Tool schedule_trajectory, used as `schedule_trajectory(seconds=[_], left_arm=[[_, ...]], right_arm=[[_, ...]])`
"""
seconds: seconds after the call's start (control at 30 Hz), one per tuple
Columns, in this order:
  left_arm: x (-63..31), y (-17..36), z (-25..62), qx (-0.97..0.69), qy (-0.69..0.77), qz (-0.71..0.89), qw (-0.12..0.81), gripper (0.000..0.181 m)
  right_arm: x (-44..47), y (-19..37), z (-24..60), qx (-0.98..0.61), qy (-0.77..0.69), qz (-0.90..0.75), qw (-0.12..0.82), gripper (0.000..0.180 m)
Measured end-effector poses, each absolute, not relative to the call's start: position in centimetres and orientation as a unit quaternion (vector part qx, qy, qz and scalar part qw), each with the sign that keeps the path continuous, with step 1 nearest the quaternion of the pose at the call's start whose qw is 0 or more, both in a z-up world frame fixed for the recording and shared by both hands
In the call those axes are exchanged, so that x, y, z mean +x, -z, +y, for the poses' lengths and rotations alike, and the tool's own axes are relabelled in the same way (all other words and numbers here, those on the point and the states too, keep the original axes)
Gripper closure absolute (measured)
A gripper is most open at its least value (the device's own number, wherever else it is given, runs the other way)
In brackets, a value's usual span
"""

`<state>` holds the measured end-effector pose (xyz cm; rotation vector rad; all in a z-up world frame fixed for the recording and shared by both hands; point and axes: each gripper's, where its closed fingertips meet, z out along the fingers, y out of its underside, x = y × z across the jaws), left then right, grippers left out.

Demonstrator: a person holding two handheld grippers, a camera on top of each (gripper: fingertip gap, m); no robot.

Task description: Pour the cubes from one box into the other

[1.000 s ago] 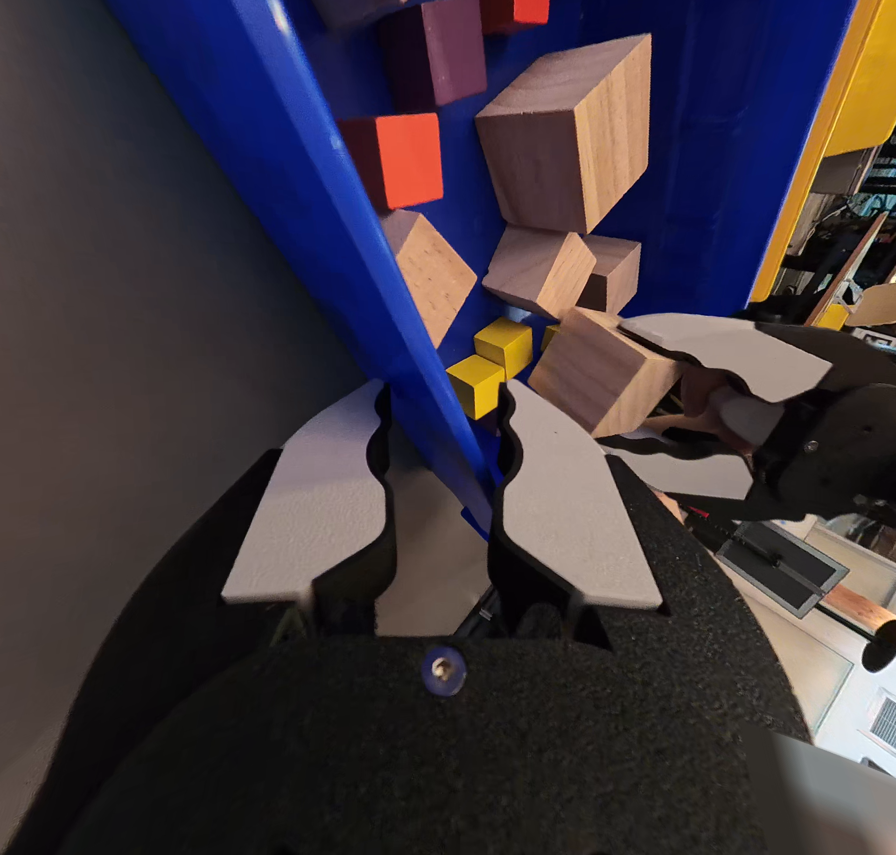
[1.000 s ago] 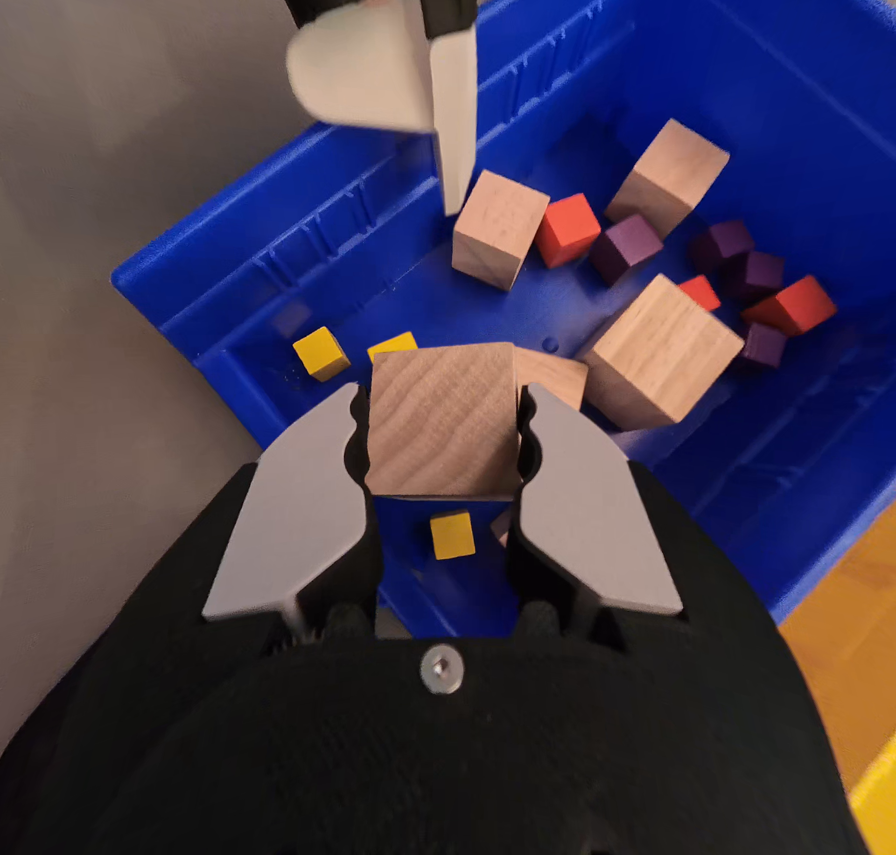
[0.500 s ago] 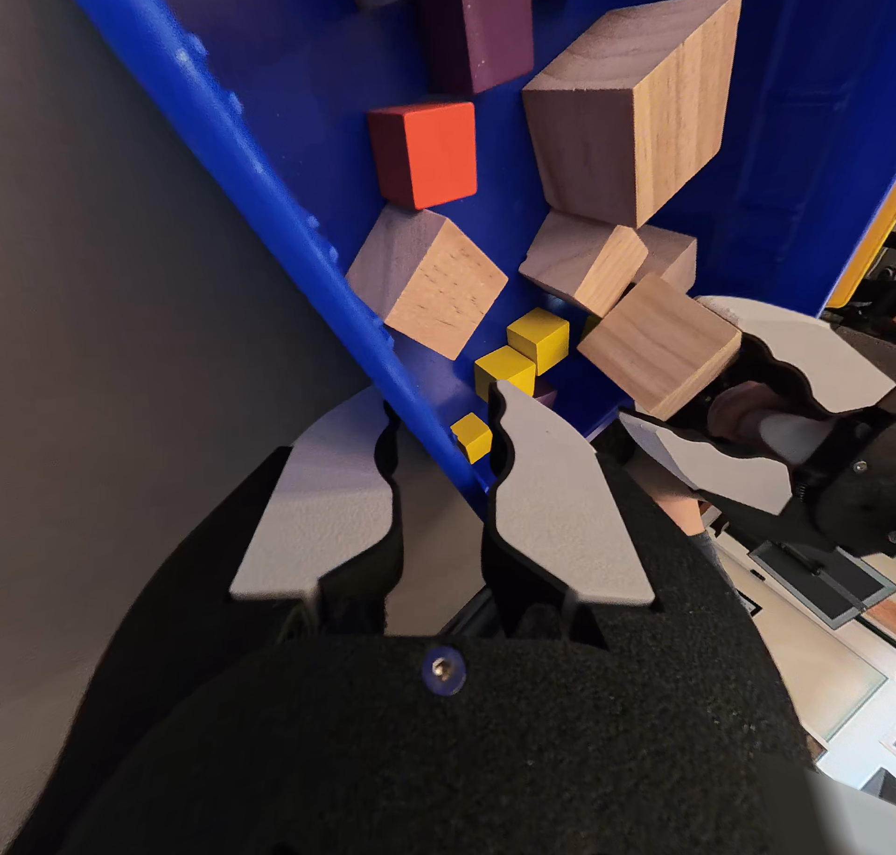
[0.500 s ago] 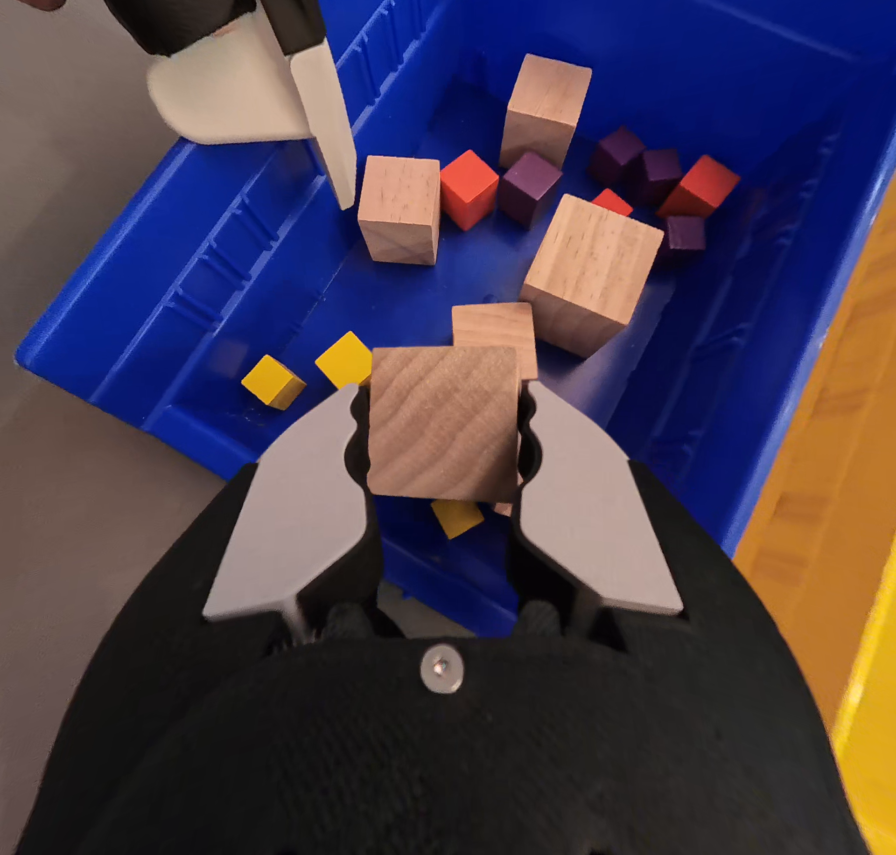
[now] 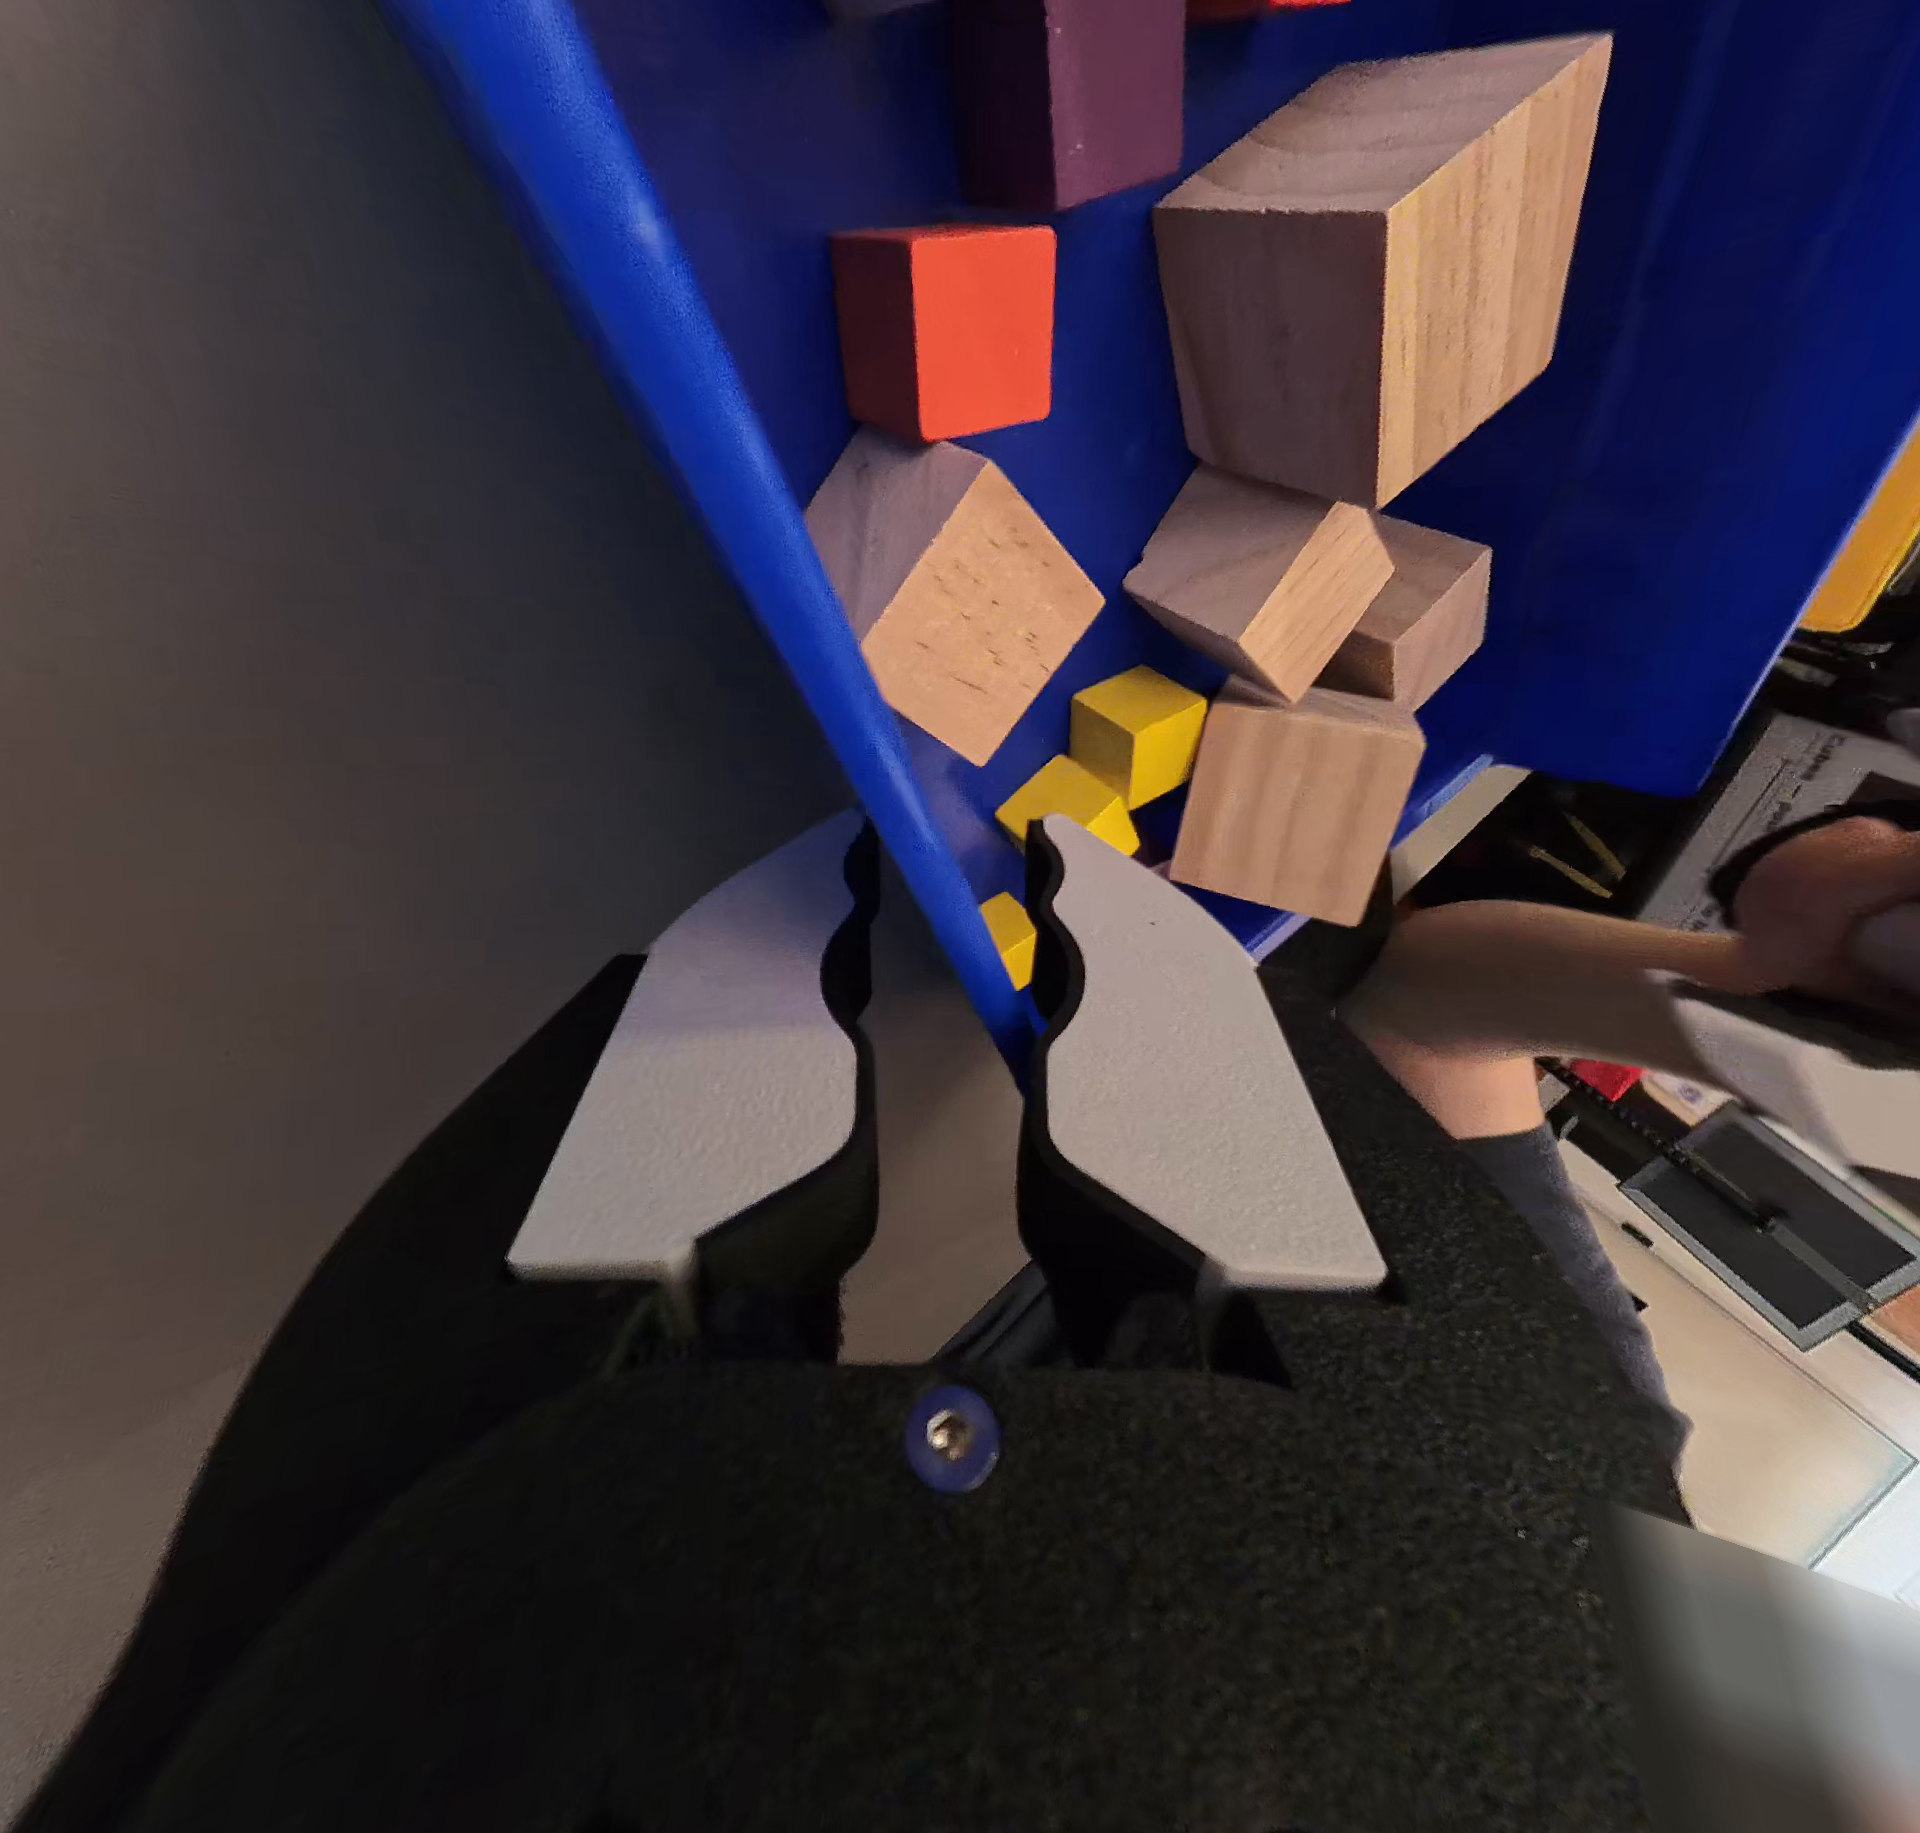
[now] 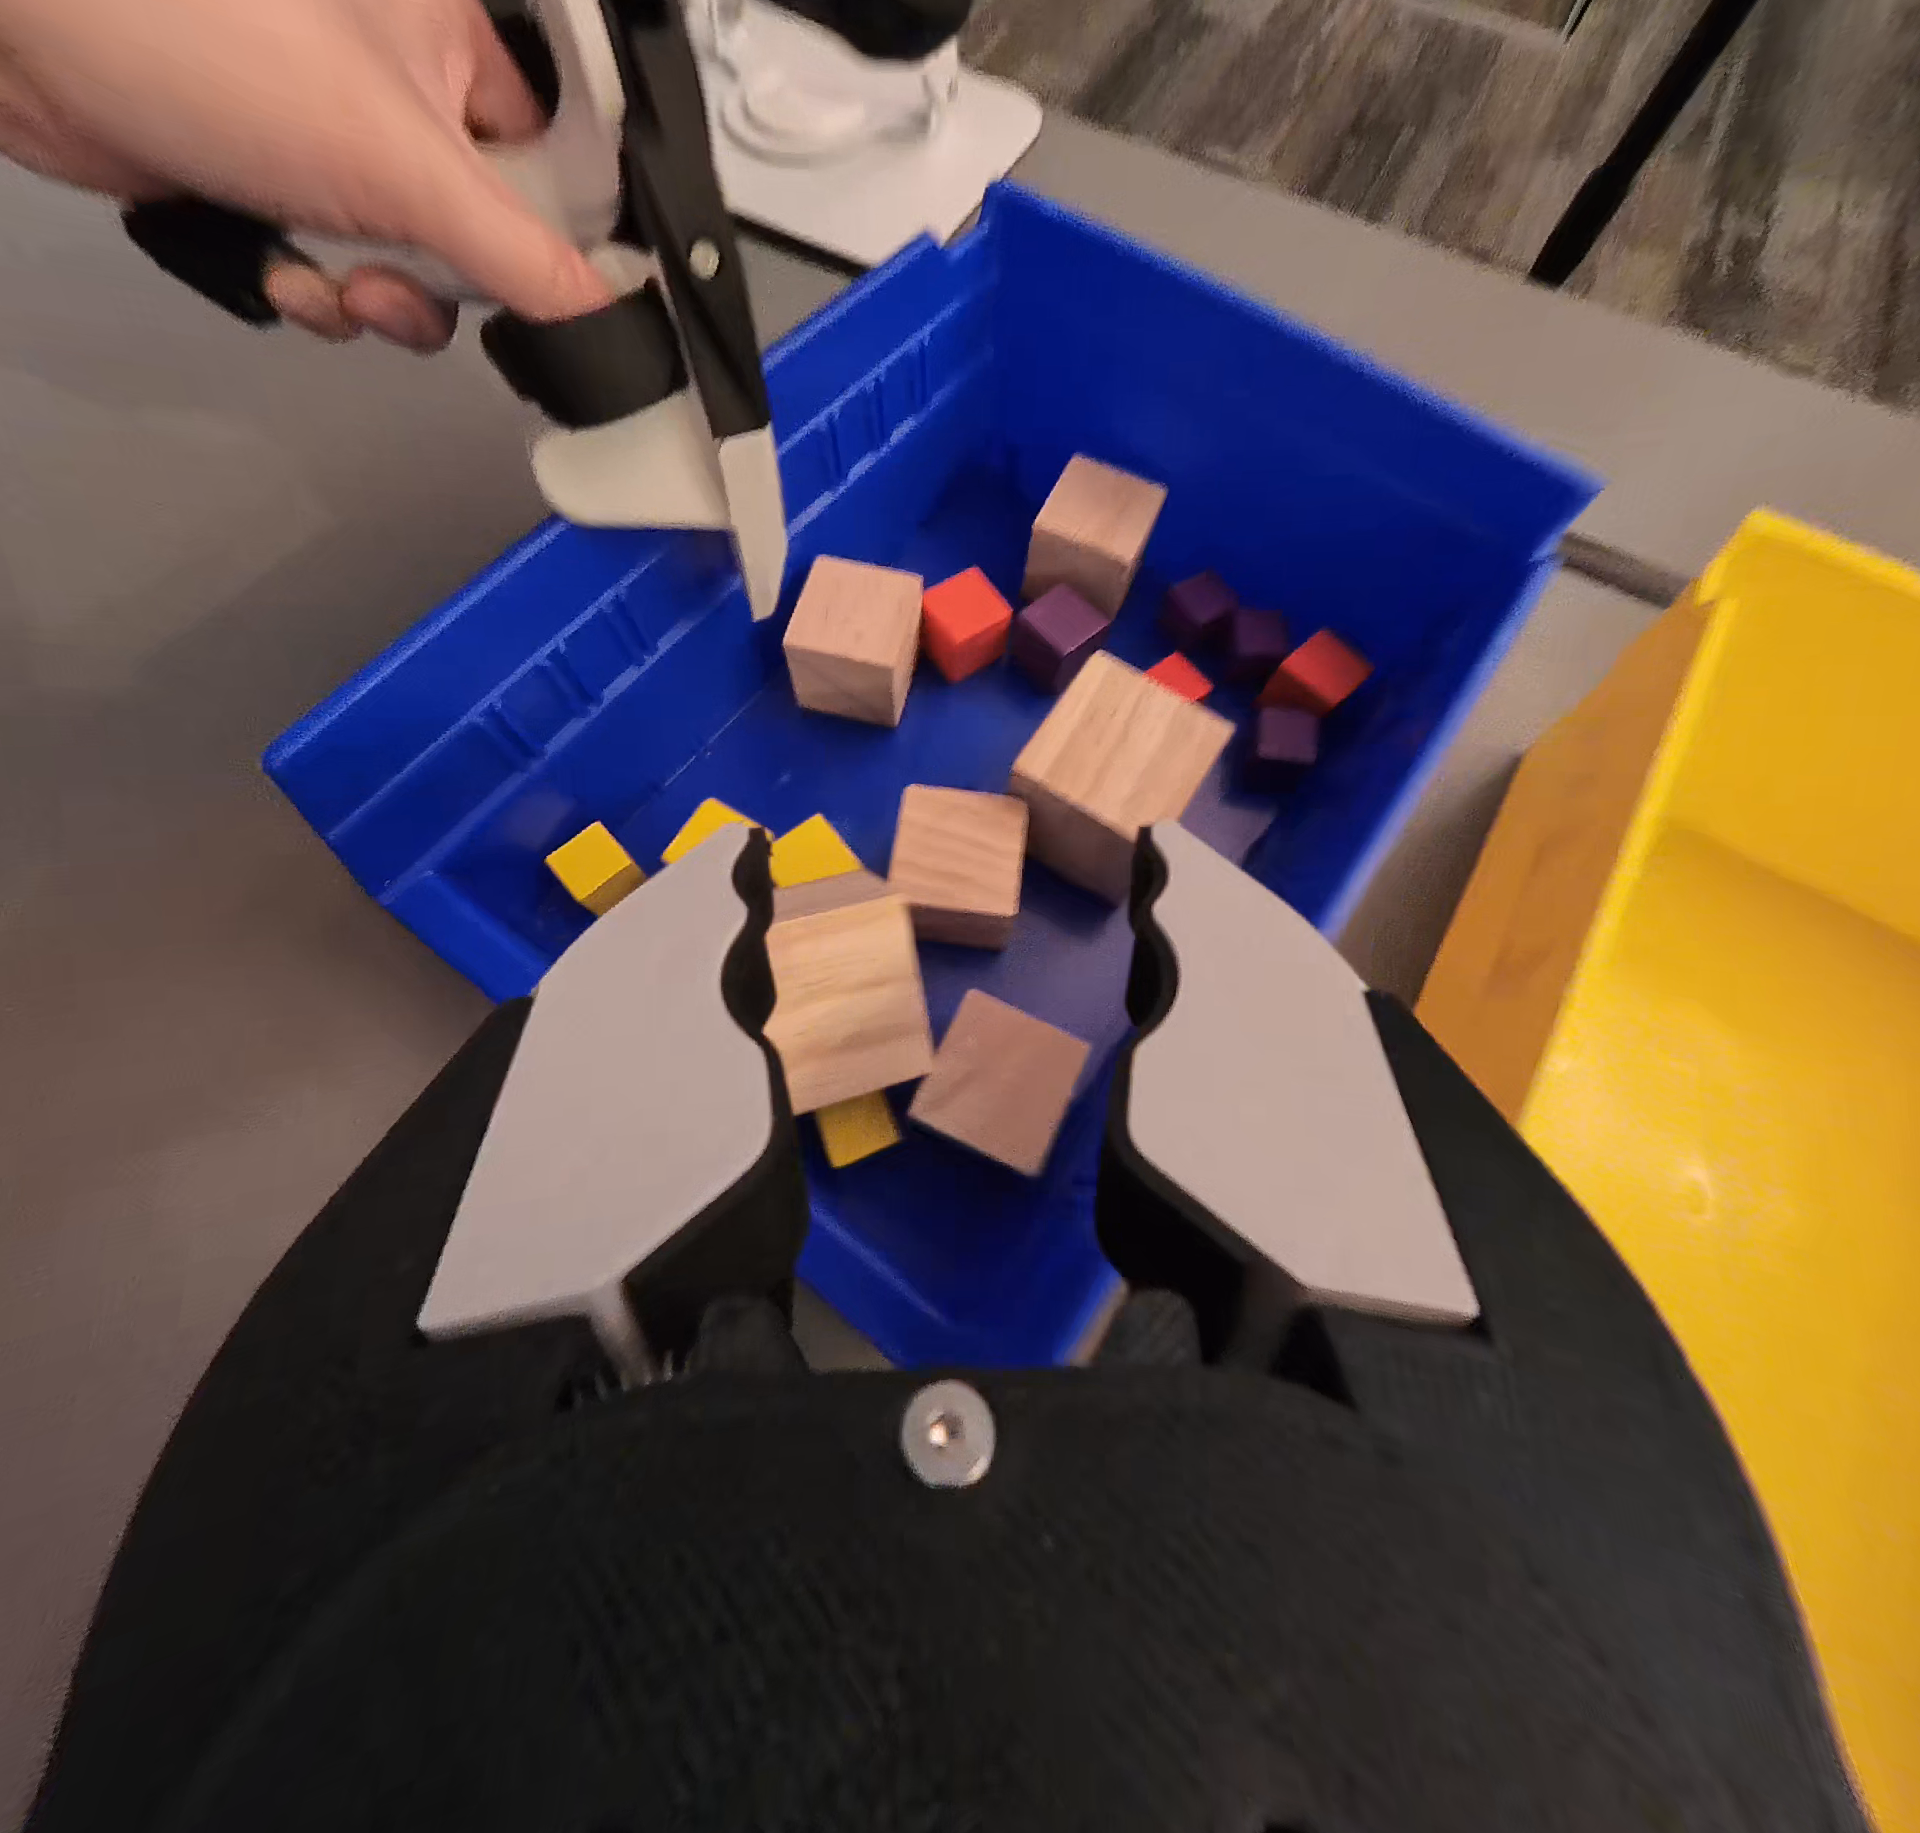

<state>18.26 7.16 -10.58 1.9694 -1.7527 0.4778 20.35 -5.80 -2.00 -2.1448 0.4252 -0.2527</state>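
Blue box (image 6: pixel 1195 381): six wooden cubes (image 6: pixel 854 637), four yellow, four purple.

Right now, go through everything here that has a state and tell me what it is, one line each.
left tongs: shut on the blue box's side wall
right tongs: open, holding nothing
blue box: on the table, holding cubes
wooden cube: loose between the right tongs, over the blue box
yellow box: beside the blue box, empty as far as visible
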Motion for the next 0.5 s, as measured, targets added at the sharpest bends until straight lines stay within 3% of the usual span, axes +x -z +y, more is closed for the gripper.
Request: schedule_trajectory(seconds=[0.33, 0.5], left_arm=[[13.8, 10.5, 13.3, 0.722, -0.14, -0.651, 0.188, 0.165], [10.7, 10.5, 17.3, 0.738, -0.129, -0.642, 0.163, 0.167]], right_arm=[[25.3, -8.5, -8.3, -0.808, 0.136, 0.197, 0.538, 0.113], [27.2, -10.7, -9.6, -0.786, 0.17, 0.206, 0.557, 0.118]])
